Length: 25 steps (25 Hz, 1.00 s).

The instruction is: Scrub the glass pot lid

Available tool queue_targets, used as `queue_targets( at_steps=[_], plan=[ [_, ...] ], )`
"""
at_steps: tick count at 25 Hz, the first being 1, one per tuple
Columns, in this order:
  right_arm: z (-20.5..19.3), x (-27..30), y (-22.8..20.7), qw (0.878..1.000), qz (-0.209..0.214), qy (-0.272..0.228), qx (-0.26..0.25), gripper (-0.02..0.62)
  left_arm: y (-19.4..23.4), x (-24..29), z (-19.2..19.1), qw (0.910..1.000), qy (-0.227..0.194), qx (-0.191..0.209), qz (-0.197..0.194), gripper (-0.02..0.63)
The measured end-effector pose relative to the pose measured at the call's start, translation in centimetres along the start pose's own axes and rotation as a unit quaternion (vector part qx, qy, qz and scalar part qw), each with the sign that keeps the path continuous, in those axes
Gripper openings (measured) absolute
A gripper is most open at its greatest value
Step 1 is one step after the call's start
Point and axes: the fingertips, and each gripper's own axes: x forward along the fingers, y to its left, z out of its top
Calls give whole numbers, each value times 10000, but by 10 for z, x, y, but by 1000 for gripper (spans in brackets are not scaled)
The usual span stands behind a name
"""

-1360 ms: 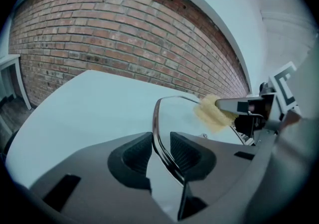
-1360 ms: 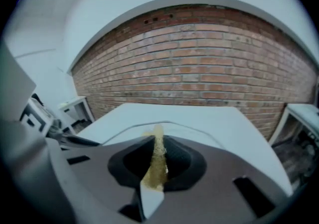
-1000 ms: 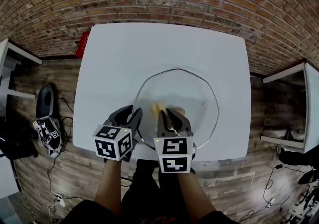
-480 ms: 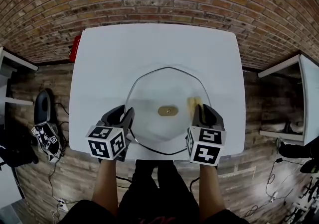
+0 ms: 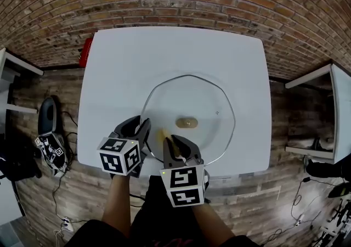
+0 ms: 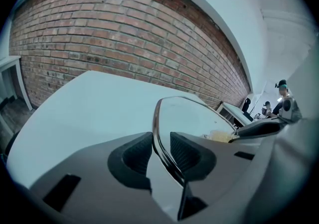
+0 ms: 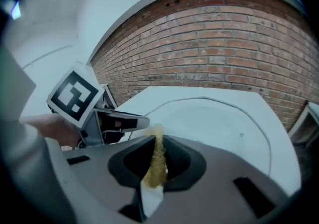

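A round glass pot lid point(image 5: 211, 106) lies flat on the white table point(image 5: 137, 65), its brass-coloured knob point(image 5: 186, 123) in the middle. My left gripper point(image 5: 141, 128) is shut on the lid's near-left rim; in the left gripper view the rim point(image 6: 158, 133) runs between both pads. My right gripper point(image 5: 173, 144) is shut on a thin yellow scrub sponge point(image 5: 164, 134) and presses it on the glass just left of the knob. In the right gripper view the sponge point(image 7: 158, 156) stands on edge between the jaws, over the lid point(image 7: 219, 123).
A red object point(image 5: 85, 52) sits at the table's far-left edge. Brick wall runs behind. White side tables stand left point(image 5: 13, 59) and right point(image 5: 335, 114). On the floor at left lie a black device point(image 5: 49, 113) and a marker cube point(image 5: 52, 150).
My right gripper with the sponge swept out to the lid's right side and has come back to the near-left part. The left gripper has kept its hold on the rim.
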Motion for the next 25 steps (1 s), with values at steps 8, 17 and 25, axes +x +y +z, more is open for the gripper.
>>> queue_targets(
  at_steps=[8,17,25],
  plan=[
    [-20,-12,-68,9961,-793,350,172,55,1,0,0,10000,-15,-8,33,115],
    [-36,-46,-141,9832,-1732,481,328,55,1,1,1,10000,-15,34,83,115],
    [-29,-51,-142,9857,-1599,62,532,55,0,1,3,9999,-48,62,119,115]
  ],
)
